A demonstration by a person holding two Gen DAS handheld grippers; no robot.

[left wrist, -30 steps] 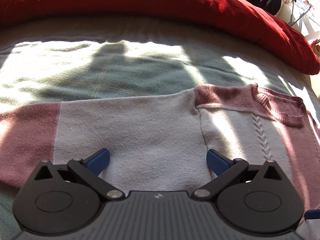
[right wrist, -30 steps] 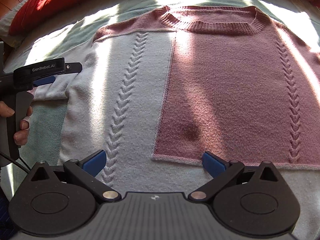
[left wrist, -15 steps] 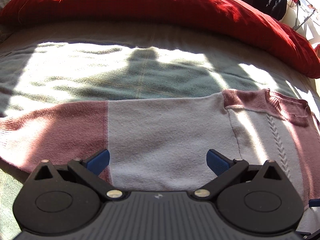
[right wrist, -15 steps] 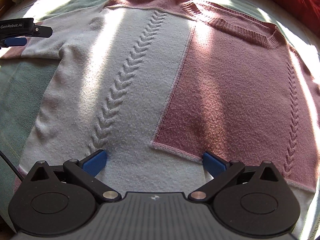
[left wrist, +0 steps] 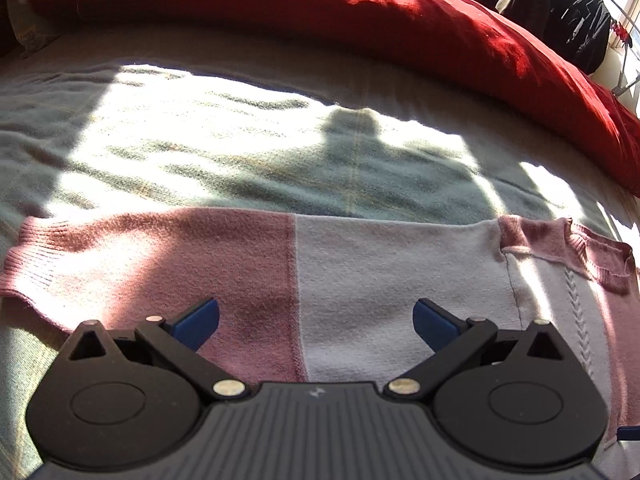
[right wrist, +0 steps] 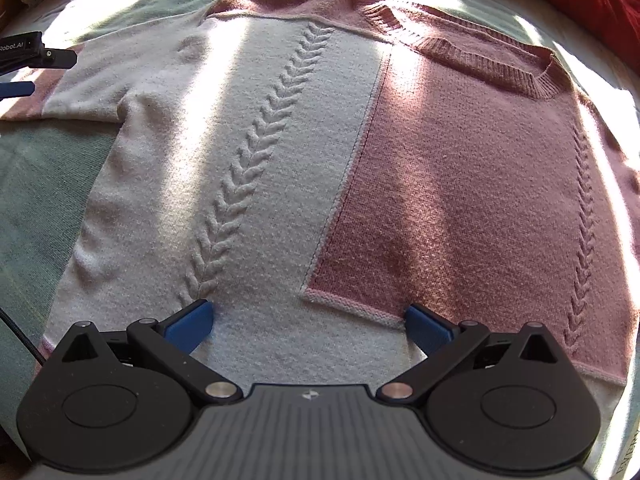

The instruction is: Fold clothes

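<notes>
A pink and white knit sweater (right wrist: 320, 152) lies flat, front up, on a pale green blanket (left wrist: 240, 152). Its left sleeve (left wrist: 240, 264) stretches out sideways, white near the shoulder and pink toward the ribbed cuff (left wrist: 24, 256). My left gripper (left wrist: 316, 322) hovers open over the sleeve's colour seam, holding nothing. My right gripper (right wrist: 308, 326) is open above the lower body of the sweater, near the hem, with nothing between its blue pads. The ribbed collar (right wrist: 480, 60) lies at the far side. The left gripper's tip (right wrist: 36, 56) shows at the right wrist view's left edge.
A thick red duvet (left wrist: 320, 12) is heaped along the far side of the bed. Dark clothes (left wrist: 560, 12) hang at the upper right by a bright window. Bare green blanket (right wrist: 32, 184) lies left of the sweater's body.
My left gripper has slid left along the sleeve, from the shoulder to the pink and white seam. My right gripper has shifted toward the sweater's white half. Both stayed open.
</notes>
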